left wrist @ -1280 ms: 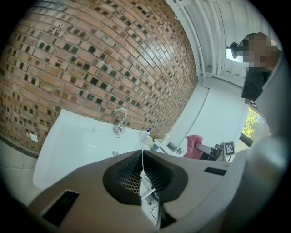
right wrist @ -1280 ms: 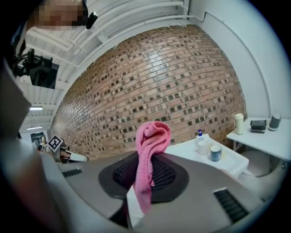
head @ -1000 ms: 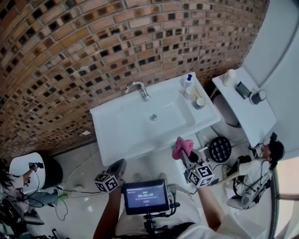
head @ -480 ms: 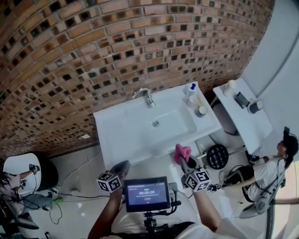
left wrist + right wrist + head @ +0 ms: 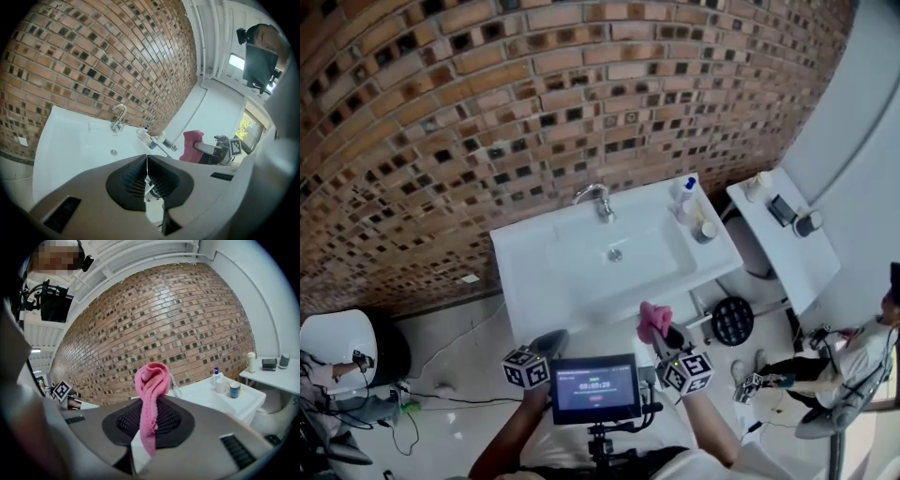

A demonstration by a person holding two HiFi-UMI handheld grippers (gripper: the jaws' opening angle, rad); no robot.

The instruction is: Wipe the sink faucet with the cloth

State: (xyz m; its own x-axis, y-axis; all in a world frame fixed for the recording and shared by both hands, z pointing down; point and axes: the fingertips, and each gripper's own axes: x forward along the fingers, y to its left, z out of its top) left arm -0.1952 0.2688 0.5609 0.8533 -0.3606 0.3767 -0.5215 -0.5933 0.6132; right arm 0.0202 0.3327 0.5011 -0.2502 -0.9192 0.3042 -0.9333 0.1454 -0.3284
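A chrome faucet (image 5: 598, 201) stands at the back rim of the white sink (image 5: 534, 272), against the brick wall. My right gripper (image 5: 661, 330) is shut on a pink cloth (image 5: 652, 320), held in front of the sink's near edge. In the right gripper view the cloth (image 5: 151, 397) sticks up from between the jaws, with the faucet (image 5: 174, 385) just behind it. My left gripper (image 5: 551, 341) hangs lower left of the sink, shut with nothing in it; its own view shows the faucet (image 5: 118, 116) and the sink (image 5: 70, 145) ahead, apart.
A soap bottle (image 5: 686, 192) and small cups (image 5: 704, 231) sit on the sink's right ledge. A white side table (image 5: 792, 248) with small items stands to the right. A person (image 5: 853, 361) sits at the far right. A round black object (image 5: 732, 321) lies on the floor.
The sink has shifted lower and farther in the head view. Both grippers sit lower in frame, and the right one with the cloth has drifted slightly left.
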